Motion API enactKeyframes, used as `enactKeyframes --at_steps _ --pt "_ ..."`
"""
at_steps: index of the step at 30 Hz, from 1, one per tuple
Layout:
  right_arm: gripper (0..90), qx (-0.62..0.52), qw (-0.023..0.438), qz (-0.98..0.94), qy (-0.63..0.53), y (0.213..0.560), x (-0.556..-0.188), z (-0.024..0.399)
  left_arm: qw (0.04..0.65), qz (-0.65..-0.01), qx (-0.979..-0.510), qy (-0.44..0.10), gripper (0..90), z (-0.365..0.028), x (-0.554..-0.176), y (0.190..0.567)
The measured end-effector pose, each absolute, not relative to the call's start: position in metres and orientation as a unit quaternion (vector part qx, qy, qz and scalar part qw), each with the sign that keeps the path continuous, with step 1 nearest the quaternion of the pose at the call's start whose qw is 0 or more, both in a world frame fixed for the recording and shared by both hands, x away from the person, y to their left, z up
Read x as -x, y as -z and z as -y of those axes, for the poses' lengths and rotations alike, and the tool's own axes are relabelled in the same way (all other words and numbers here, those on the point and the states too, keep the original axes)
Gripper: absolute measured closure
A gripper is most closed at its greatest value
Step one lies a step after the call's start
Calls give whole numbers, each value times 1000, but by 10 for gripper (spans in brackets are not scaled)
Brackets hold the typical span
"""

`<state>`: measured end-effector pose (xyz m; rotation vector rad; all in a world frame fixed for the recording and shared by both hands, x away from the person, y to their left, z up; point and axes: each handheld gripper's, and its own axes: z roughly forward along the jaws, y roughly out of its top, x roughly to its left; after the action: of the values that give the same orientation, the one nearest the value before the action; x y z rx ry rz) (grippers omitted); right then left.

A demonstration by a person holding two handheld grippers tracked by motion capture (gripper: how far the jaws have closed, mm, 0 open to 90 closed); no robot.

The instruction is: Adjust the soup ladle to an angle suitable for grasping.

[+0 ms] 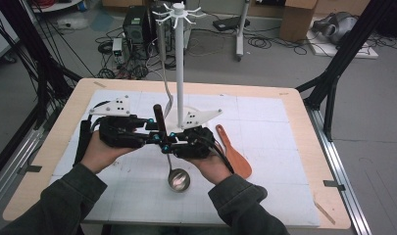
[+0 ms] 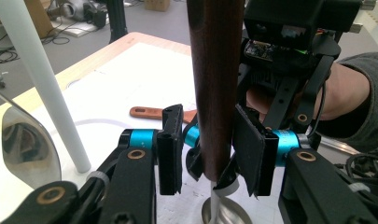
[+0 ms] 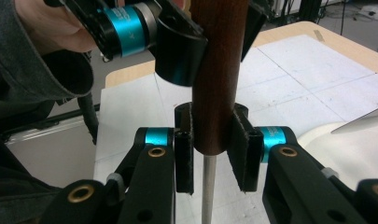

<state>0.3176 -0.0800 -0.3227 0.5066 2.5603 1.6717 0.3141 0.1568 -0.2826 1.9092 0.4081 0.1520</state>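
Ladle point(image 1: 167, 159) upright, both tools – left point(image 1: 154, 138), right point(image 1: 165, 145) – clamped on its wooden handle, white rack pole point(image 1: 179, 63) just behind, wooden spatula point(image 1: 234, 152) beside.

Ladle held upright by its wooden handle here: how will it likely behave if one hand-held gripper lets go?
The ladle looks stiff, a thin metal shaft under a smooth round wooden handle. It could swivel or slip between flat pads. Its steel bowl probably makes it bottom-heavy, so it should hang rather than tip.

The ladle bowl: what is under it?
Under the ladle bowl lies the white mat on the table; whether the bowl touches it cannot be seen, and the patch directly beneath is covered.
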Motion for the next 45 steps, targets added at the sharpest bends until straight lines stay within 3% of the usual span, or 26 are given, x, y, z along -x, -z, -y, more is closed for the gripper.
enactKeyframes --at_steps 3,9,27,31,36,45 --pt "739 -166 23 -826 -539 323 -318 78 559 -171 -808 -63 635 -155 -313 282" --pt "725 -147 9 -823 -549 323 -318 78 574 -159 -802 -45 729 -158 -311 280" --pt "644 -77 -68 -821 -561 325 -332 85 573 -114 -811 -25 731 -160 -307 276" --pt "713 -64 -84 -818 -565 326 -334 84 575 -114 -810 -25 731 -160 -307 276" --pt "728 -68 -76 -814 -572 325 -332 83 580 -127 -805 -27 728 -162 -309 276" --pt "737 -126 -7 -815 -565 323 -321 78 593 -164 -786 -63 686 -159 -308 272"
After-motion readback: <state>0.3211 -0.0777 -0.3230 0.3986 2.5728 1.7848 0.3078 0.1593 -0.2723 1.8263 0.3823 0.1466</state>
